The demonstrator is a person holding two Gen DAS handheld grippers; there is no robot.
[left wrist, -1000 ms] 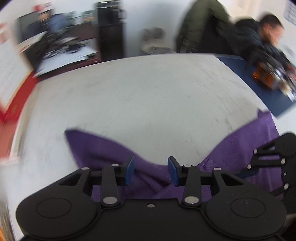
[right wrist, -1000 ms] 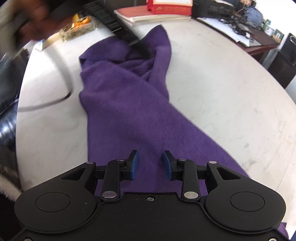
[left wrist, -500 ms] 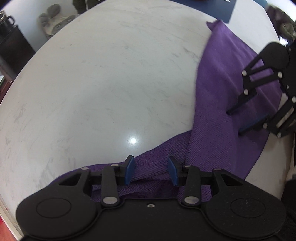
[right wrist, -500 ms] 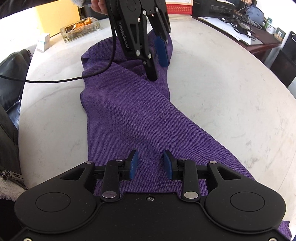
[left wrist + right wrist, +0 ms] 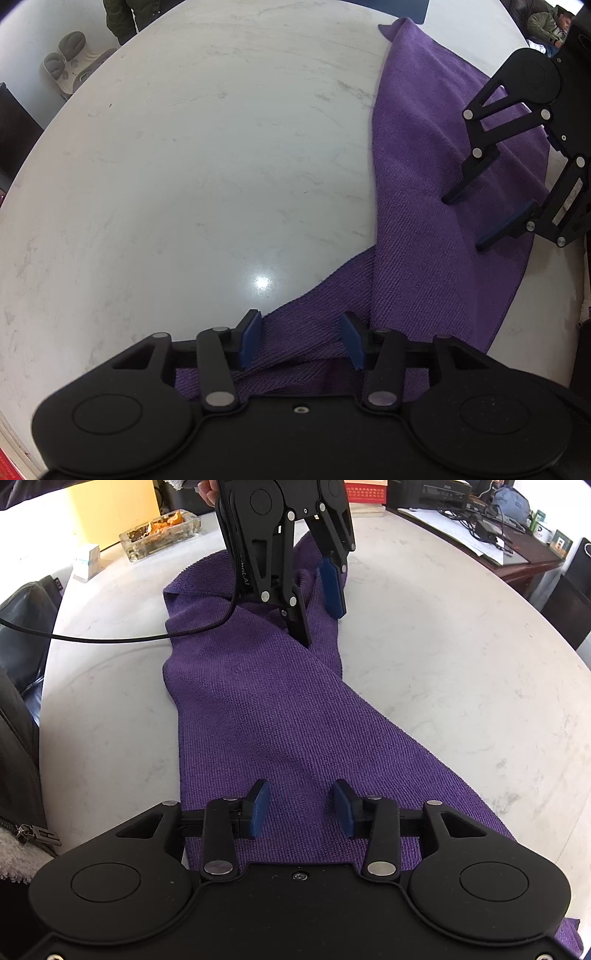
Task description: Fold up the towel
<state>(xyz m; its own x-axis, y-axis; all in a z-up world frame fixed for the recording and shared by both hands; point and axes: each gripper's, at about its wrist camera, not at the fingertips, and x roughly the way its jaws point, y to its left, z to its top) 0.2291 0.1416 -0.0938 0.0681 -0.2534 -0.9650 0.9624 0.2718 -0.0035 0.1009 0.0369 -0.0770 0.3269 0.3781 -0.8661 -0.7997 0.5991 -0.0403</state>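
Presently the purple terry-cloth towel [image 5: 273, 716] lies in a long twisted strip across the round white marble-look counter [image 5: 177, 177], running from 6 o'clock toward 12 in the right wrist view, its far end bunched. Left tool [image 5: 301, 341]: jaws have just been opening and stand part open, bunched cloth between the blue pads, neither pad pressing it. Right tool [image 5: 301, 808]: jaws likewise have just been opening, part open over flat cloth, gripping nothing. At 10 o'clock a clear glass tray [image 5: 160, 533] sits well apart from the towel.
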